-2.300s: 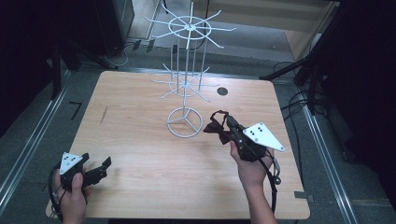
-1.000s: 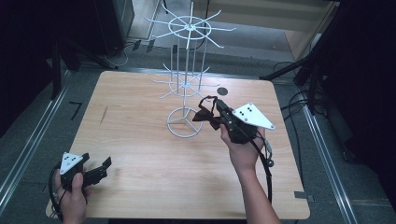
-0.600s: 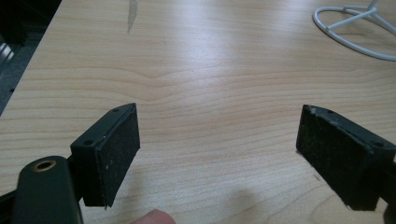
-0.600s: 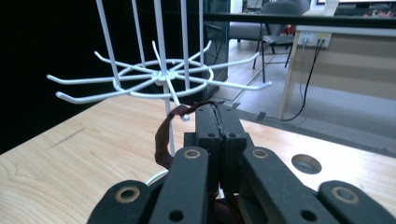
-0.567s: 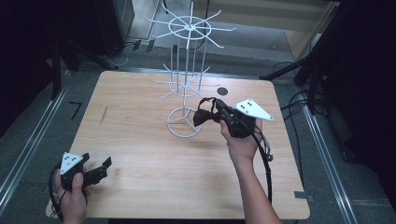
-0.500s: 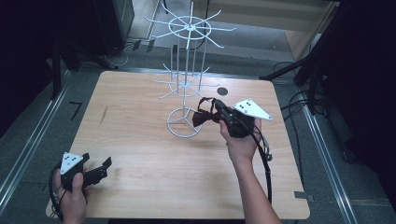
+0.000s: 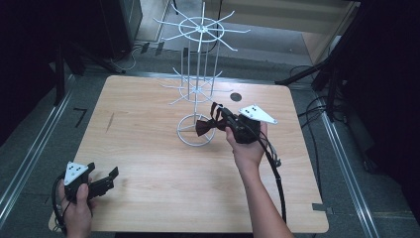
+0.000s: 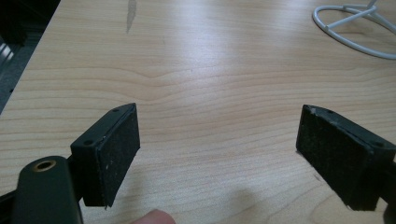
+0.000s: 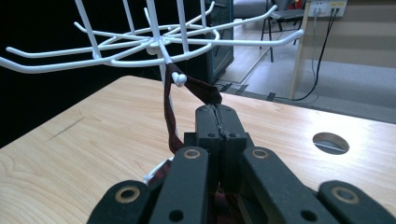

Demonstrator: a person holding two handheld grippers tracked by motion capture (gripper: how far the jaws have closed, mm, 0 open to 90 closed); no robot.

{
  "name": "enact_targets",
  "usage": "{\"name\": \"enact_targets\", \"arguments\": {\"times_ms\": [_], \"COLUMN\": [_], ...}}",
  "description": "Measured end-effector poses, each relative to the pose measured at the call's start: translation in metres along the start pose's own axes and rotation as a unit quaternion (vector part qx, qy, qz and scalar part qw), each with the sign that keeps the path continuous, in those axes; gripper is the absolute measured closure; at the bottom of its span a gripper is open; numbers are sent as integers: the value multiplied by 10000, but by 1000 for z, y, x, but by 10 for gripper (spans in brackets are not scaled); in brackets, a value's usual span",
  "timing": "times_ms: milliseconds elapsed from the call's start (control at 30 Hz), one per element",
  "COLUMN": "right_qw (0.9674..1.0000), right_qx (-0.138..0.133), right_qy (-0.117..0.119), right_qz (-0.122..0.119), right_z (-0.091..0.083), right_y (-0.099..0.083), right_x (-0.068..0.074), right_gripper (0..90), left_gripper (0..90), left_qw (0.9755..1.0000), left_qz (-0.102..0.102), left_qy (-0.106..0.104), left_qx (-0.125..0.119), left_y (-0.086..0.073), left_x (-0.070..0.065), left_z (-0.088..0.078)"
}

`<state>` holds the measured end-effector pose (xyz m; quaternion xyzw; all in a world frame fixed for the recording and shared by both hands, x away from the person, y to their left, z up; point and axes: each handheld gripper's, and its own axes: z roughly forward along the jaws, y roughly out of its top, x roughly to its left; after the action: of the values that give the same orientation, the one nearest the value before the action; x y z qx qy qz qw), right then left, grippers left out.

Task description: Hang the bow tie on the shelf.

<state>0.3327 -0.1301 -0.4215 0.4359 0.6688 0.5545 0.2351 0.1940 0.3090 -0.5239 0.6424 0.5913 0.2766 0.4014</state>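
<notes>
Between the closed jaws of the right gripper (image 9: 218, 122) sits the strap of a dark red bow tie (image 7: 204, 125), pinched tight, its loop running up and ahead of the jaw tips and draped over the ball-ended tip of one hook (image 9: 177, 79) on the lower tier of the white wire rack (image 7: 197, 89). The bow itself hangs below and just in front of the jaws, over the rack's ring base (image 7: 190, 141), as the high view shows. The step in hand looks like hanging the bow tie on the rack: the strap is at the hook, but whether it has passed fully behind the ball I cannot tell. The next move probably calls for easing the strap further along the hook so it seats behind the tip, then parting the jaws so the tie hangs free without sliding off. Far from the rack, the left gripper (image 8: 219, 154) rests near the table (image 7: 148, 148) edge with its jaws spread wide and nothing between them but bare wood.
</notes>
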Motion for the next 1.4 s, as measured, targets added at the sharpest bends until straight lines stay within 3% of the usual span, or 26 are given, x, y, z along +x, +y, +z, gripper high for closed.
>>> {"name": "enact_targets", "arguments": {"times_ms": [267, 533, 700, 900, 1133, 1400], "right_qw": [9997, 9997, 9995, 9996, 9996, 9998], "right_qx": [-9, -24, -86, -94, -119, -10], "right_qy": [19, 59, 157, 91, 163, 88], "right_qz": [245, 247, 245, 253, 217, 171], "right_z": [13, 17, 11, 1, -13, -28], "right_y": [-5, -7, -9, -13, -16, -21], "right_x": [-2, -1, -4, -11, -17, -21], "right_gripper": [900, 889, 716, 547, 453, 335], "left_gripper": [143, 143, 143, 143, 143, 143], "left_qw": [10000, 10000, 10000, 10000, 10000, 10000], "left_qz": [-3, -6, -5, -1, 0, -4], "left_qy": [-5, -10, -7, -2, 5, 3], "left_qx": [9, 2, -1, 5, 7, 4], "left_y": [0, 0, 0, 0, 0, 0], "left_x": [0, 0, 0, 0, 0, 0], "left_z": [0, 0, 0, 0, 0, 0]}}
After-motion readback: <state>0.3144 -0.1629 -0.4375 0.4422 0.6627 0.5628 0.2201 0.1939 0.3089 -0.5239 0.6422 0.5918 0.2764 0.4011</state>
